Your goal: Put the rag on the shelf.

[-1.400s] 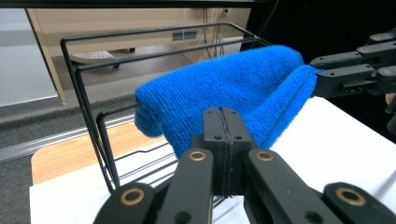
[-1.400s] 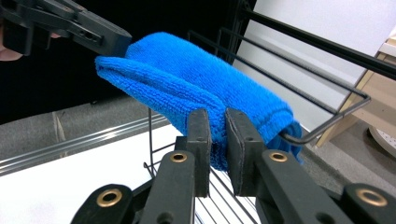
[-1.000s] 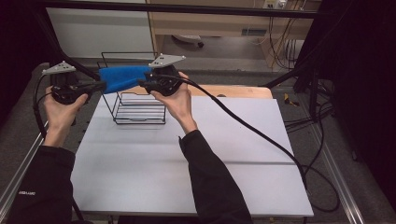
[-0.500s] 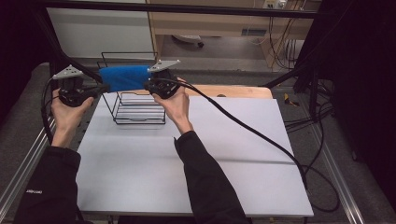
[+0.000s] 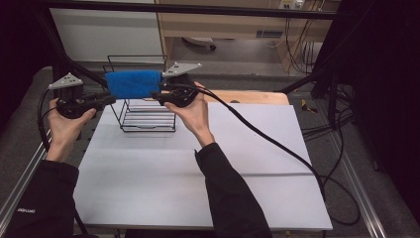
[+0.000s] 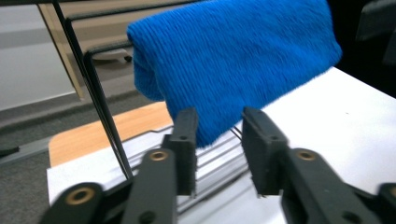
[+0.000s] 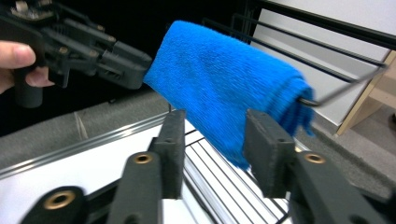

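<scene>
A blue towel (image 5: 133, 83) hangs folded over the top bar of a black wire rack (image 5: 148, 121) at the table's far left. My left gripper (image 5: 111, 99) is at the towel's left end, just below it. In the left gripper view the towel (image 6: 233, 60) hangs right ahead, and my left gripper (image 6: 218, 135) is open with the lower edge just beyond its tips. My right gripper (image 5: 156, 94) is at the towel's right end. In the right gripper view it (image 7: 214, 135) is open too, with the towel (image 7: 224, 88) close in front.
The rack stands on a white table top (image 5: 208, 173), with a wooden board (image 5: 257, 97) behind it. A thick black cable (image 5: 277, 144) trails from the right gripper across the table to the right. The rack's thin uprights (image 6: 100, 107) stand close to the left jaw.
The towel has shifted slightly right and settled level on the rack's top bar. The left gripper's tip has dropped a little below the towel's end.
</scene>
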The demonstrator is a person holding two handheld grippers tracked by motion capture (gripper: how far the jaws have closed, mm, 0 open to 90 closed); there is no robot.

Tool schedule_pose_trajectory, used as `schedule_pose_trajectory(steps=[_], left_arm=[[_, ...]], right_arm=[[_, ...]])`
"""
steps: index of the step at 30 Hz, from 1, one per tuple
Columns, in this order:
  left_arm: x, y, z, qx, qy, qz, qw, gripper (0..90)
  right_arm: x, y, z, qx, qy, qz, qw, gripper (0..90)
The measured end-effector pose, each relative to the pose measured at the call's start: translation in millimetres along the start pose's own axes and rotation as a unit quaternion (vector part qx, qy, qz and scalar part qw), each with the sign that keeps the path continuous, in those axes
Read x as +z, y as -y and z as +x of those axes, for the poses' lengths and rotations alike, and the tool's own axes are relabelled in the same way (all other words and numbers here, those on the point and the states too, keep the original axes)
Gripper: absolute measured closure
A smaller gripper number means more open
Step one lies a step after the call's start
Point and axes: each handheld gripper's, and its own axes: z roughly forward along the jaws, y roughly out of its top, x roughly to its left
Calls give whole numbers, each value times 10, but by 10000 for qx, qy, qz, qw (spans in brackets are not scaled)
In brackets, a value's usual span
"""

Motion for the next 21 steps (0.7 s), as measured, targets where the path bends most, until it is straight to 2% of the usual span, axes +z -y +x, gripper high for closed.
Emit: schedule_pose_trajectory(steps=[2, 7, 12, 16, 21], left_arm=[[-31, 41, -32, 48, -26, 49, 10000, 563], [-59, 176, -129, 159, -25, 216, 9996, 440], [-56, 286, -256, 222, 74, 330, 9992, 343], [-23, 366, -374, 360, 135, 399, 9985, 278], [37, 497, -519, 437, 270, 434, 9977, 219]], right_arm=[[-114, 16, -35, 44, 89, 30, 9999, 487], [-396, 122, -120, 274, 103, 83, 9995, 350], [-664, 294, -194, 399, 222, 85, 9989, 221], [-876, 466, -271, 487, 310, 123, 9983, 150], [-1129, 705, -343, 604, 412, 203, 9971, 94]])
